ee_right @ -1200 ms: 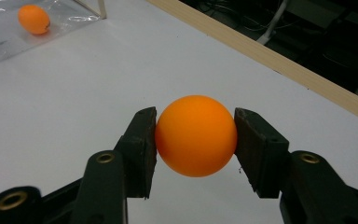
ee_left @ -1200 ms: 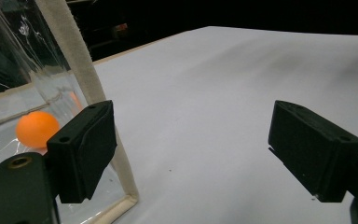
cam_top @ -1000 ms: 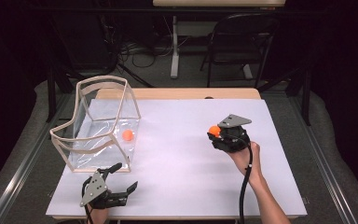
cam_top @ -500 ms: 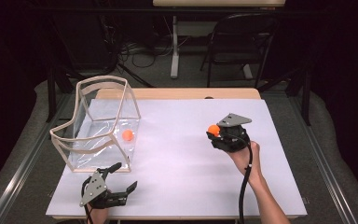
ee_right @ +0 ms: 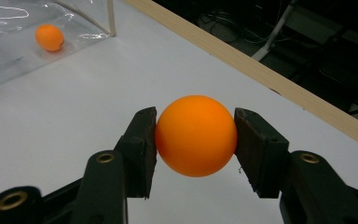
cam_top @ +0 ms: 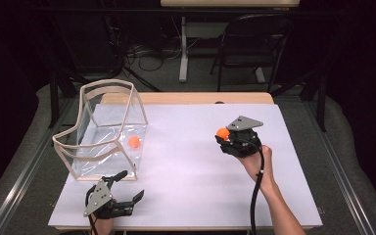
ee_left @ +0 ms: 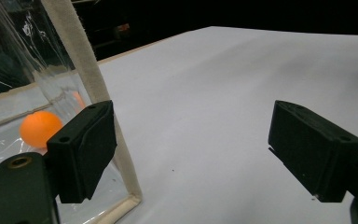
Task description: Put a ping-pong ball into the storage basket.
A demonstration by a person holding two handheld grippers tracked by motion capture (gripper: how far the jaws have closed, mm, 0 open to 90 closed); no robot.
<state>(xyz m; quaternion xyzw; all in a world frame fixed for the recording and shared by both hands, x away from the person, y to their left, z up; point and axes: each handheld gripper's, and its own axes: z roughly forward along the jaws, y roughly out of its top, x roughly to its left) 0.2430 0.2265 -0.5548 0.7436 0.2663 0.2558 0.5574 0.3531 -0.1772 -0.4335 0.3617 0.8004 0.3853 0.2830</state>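
Figure: transfer of an orange ball toward a clear bag, seen from three cameras. At right of centre in the high view, my right gripper [cam_top: 223, 135] holds the orange ball [cam_top: 223, 133] above the white table [cam_top: 196, 176]; the right gripper view confirms the grip, with both black pads pressed against opposite sides of the ball [ee_right: 196, 136] and the ball lifted clear of the surface. Compared with the two earlier high-view frames, almost nothing has changed: the right hand and its ball sit at the same spot in the frame, and the jaws have not altered their hold. I read this as a pause after pickup, with the carry to the bag not yet begun. At lower left of the high view, my left gripper [cam_top: 129, 188] rests near the table's front edge with its jaws spread wide and nothing between them; its own camera shows the pads well apart, the left one just beside the bag's tape-trimmed corner [ee_left: 93, 88]. The clear bag [cam_top: 103, 129], at left of the high view, stands open-topped and already contains a second orange ball [cam_top: 134, 142]. Judged from this, one ball is delivered and the held one remains to be placed.
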